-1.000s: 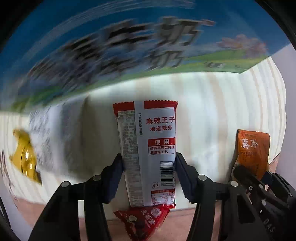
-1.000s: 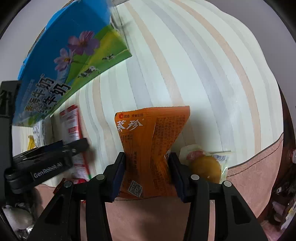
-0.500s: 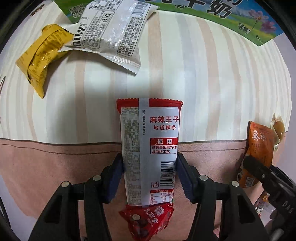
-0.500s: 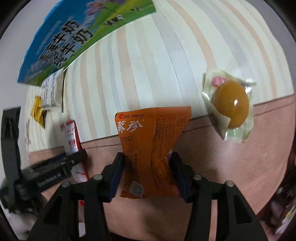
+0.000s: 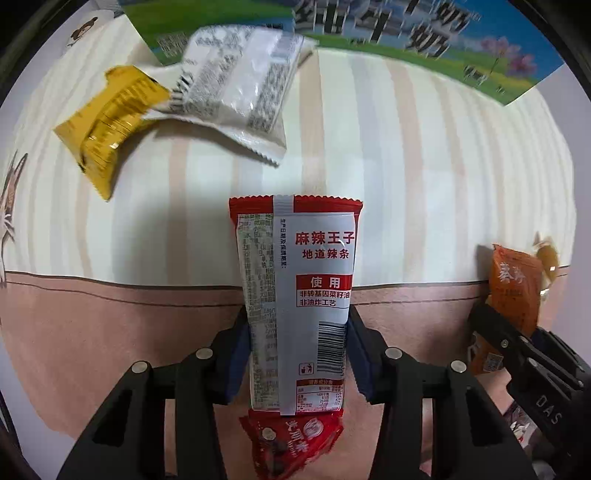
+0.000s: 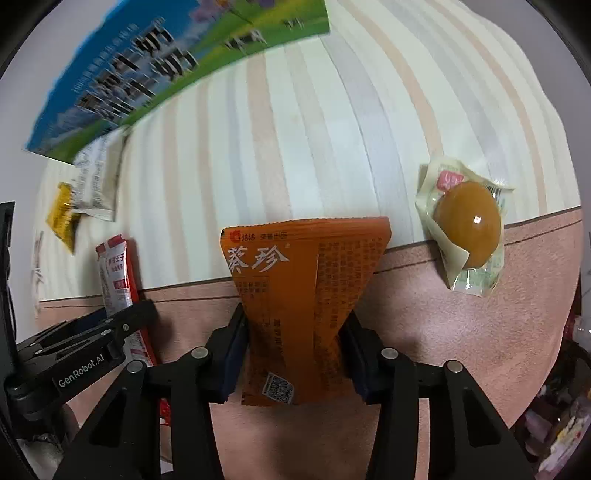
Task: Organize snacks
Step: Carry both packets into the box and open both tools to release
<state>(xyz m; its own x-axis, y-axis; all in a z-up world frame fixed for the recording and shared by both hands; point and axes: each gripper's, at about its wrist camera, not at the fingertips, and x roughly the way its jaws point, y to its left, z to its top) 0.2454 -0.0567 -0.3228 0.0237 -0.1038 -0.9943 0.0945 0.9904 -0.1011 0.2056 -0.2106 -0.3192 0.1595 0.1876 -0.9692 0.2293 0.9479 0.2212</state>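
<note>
My left gripper (image 5: 297, 354) is shut on a red and white spicy-strip packet (image 5: 299, 288), held above the striped cloth. A small red packet (image 5: 291, 443) sits below it between the fingers. My right gripper (image 6: 295, 354) is shut on an orange snack packet (image 6: 299, 291), also seen in the left wrist view (image 5: 513, 291). The left gripper and its red packet (image 6: 116, 273) show at the left of the right wrist view. A yellow packet (image 5: 107, 122) and a silver-white packet (image 5: 240, 88) lie on the cloth. A sealed braised egg (image 6: 465, 229) lies at the right.
A blue and green milk carton box (image 5: 406, 33) lies at the far edge, also in the right wrist view (image 6: 147, 66). The striped cloth (image 5: 406, 166) meets a pink band (image 5: 110, 332) near me.
Both grippers pulled back from the milk box toward the pink band, still holding their packets. The yellow and silver packets and the egg came into fuller view.
</note>
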